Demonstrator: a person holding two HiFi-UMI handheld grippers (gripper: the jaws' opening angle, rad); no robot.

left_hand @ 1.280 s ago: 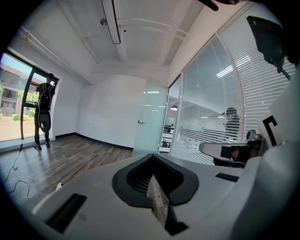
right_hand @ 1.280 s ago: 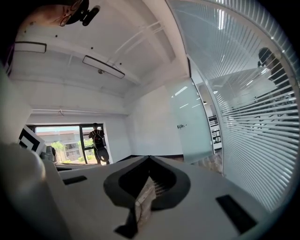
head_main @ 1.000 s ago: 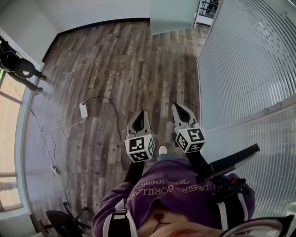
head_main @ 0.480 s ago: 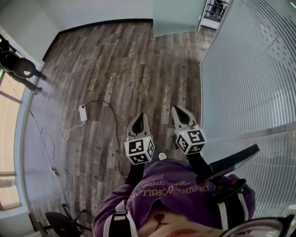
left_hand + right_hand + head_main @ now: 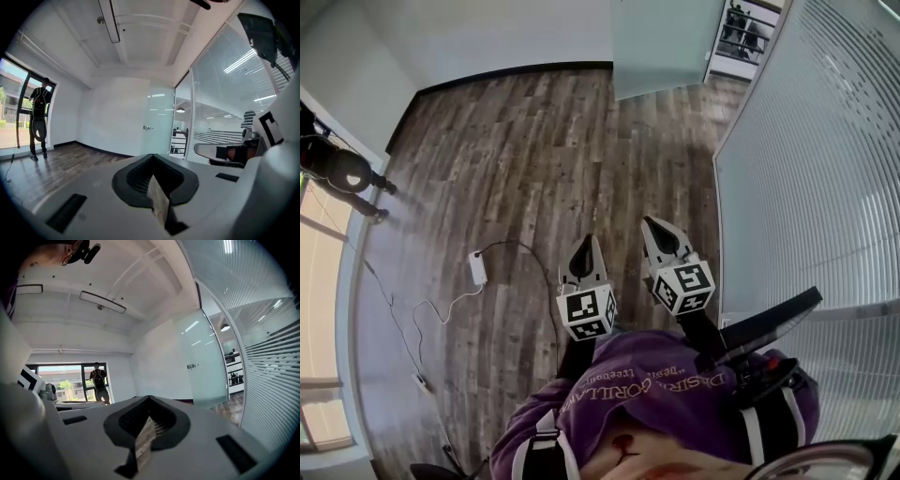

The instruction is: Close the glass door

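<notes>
Facing open floor (image 5: 534, 141), left tongs (image 5: 586, 246) and right tongs (image 5: 652, 227) together, empty, glass door (image 5: 661, 47) edge ahead.

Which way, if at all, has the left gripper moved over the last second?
Yes: the left gripper went forward. The white adapter, earlier level with its tip, now lies behind it.

the person wears a purple shirt (image 5: 675, 394) with gold lettering, under grey harness straps (image 5: 539, 439). the left gripper (image 5: 586, 246) and right gripper (image 5: 656, 232) are pale grey with black pointed jaws, each carrying a cube of black-and-white square markers
</notes>
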